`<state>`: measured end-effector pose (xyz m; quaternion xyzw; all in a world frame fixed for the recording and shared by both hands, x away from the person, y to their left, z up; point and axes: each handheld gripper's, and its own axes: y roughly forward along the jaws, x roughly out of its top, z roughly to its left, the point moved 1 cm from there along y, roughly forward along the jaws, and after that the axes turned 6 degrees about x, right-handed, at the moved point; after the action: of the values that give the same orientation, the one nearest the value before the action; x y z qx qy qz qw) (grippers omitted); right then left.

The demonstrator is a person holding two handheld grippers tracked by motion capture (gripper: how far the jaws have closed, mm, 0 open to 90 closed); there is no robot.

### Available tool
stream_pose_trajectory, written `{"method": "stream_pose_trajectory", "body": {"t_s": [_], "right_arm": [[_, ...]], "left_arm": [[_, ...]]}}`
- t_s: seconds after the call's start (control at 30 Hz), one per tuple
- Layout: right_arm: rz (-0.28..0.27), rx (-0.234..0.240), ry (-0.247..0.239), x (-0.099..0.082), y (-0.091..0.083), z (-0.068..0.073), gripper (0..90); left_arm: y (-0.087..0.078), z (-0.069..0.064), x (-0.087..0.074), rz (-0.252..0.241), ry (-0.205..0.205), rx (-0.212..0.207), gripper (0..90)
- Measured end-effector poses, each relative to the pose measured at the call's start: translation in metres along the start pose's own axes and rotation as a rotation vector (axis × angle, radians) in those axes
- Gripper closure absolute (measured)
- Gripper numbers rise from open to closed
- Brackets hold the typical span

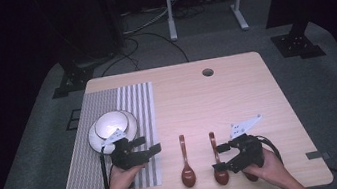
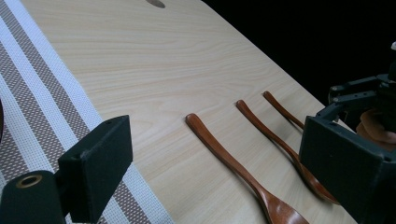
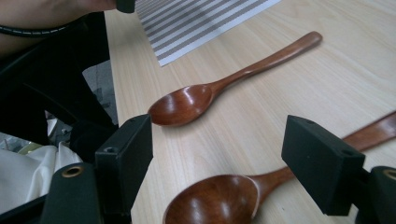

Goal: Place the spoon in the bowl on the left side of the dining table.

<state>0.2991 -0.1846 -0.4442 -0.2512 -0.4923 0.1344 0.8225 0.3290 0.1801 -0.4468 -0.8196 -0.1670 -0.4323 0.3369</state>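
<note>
Three brown wooden spoons lie side by side on the light wood table point(image 1: 237, 94). The left spoon point(image 1: 186, 165) point(image 2: 233, 163) point(image 3: 224, 84) lies free. My right gripper point(image 1: 221, 157) point(image 3: 224, 163) is open, its jaws either side of the middle spoon point(image 1: 213, 141) point(image 3: 212, 203) near its bowl, not touching it. The third spoon point(image 2: 280, 106) lies partly hidden beside the right hand. At the striped placemat's point(image 1: 90, 161) right edge my left gripper point(image 1: 148, 145) point(image 2: 219, 158) is open and holds nothing.
A white bowl point(image 1: 110, 123) sits on a white plate point(image 1: 93, 138) on the placemat, just behind the left gripper. A round hole point(image 1: 207, 72) is near the table's far edge. The front edge is close to both hands.
</note>
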Motion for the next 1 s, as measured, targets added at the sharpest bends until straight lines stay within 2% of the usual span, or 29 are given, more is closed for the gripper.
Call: {"method": "stream_pose_trajectory", "body": {"t_s": [0.6, 0.83, 1.0], "right_arm": [[0.091, 0.083, -0.054, 0.023, 0.039, 0.012, 24.9], [0.127, 0.130, -0.073, 0.028, 0.057, 0.018, 39.0], [0.170, 0.123, -0.093, 0.028, 0.070, 0.020, 48.5]], "left_arm": [[0.000, 0.001, 0.000, 0.003, 0.008, 0.006, 8.8], [0.001, 0.000, -0.001, 0.007, 0.013, 0.004, 8.9], [0.001, 0.002, -0.001, 0.008, 0.008, 0.009, 8.9]]}}
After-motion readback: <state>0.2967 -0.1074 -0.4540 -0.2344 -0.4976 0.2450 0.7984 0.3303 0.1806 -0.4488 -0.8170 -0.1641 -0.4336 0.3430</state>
